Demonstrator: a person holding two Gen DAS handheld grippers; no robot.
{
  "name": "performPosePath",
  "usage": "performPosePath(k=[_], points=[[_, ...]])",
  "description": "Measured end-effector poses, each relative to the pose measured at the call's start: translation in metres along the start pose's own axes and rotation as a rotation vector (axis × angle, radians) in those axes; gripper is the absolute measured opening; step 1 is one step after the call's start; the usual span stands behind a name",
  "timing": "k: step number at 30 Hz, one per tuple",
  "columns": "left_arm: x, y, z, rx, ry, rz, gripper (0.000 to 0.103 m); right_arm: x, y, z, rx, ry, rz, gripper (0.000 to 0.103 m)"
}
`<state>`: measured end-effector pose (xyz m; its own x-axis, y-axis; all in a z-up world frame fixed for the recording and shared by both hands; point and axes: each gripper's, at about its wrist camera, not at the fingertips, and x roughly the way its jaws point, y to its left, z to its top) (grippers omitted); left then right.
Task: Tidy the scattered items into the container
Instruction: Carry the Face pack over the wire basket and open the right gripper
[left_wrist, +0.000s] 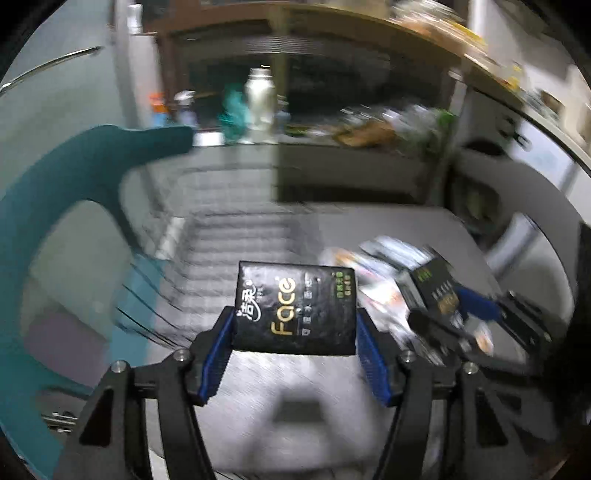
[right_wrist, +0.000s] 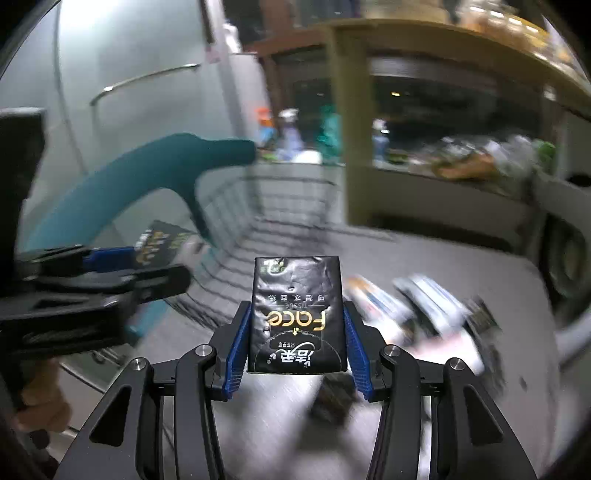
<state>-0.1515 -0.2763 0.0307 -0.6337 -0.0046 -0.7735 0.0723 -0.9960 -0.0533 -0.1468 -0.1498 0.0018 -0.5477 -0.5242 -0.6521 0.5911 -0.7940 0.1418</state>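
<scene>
Left wrist view: the left gripper (left_wrist: 293, 345) is clamped on a black tissue pack (left_wrist: 295, 312), its blue pads pressing the pack's two short ends. The pack's long axis runs crosswise between the fingers, its "Face" lettering turned sideways. It hangs above a grey table (left_wrist: 258, 387), with a wire basket (left_wrist: 221, 229) with a teal handle (left_wrist: 55, 192) beyond it.

Right wrist view: the right gripper (right_wrist: 297, 345) grips a second tissue pack (right_wrist: 297, 314) by its long sides. This pack points lengthwise, away from the camera, print upside down. More blurred packets (right_wrist: 417, 306) lie on the table to its right.
</scene>
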Motion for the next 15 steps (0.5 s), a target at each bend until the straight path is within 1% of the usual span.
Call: performPosePath(k=[2,3,4,6,8,12,15], points=[[0.022,0.028,0.017,-0.041,0.041,0.047,0.068,0.024,0.015,0.016,-0.027,0.021,0.037,0.048],[0.033,0.035,0.022,-0.053,0.058,0.061,0.068,0.034,0.021,0.02,-0.039,0.025,0.045,0.048],[0.044,0.046,0.024,-0.071,0.078,0.076,0.068,0.043,0.027,0.023,-0.052,0.032,0.046,0.048],[0.055,0.065,0.022,-0.094,0.1,0.084,0.068,0.06,0.039,0.025,-0.068,0.053,0.048,0.048],[0.067,0.073,0.026,-0.11,0.113,0.095,0.068,0.073,0.044,0.024,-0.062,0.075,0.054,0.048],[0.068,0.08,0.008,-0.12,0.118,0.107,0.068,0.087,0.04,0.02,-0.022,0.092,0.071,0.048],[0.074,0.082,0.007,-0.133,0.125,0.102,0.069,0.09,0.034,0.019,-0.001,0.092,0.069,0.05]])
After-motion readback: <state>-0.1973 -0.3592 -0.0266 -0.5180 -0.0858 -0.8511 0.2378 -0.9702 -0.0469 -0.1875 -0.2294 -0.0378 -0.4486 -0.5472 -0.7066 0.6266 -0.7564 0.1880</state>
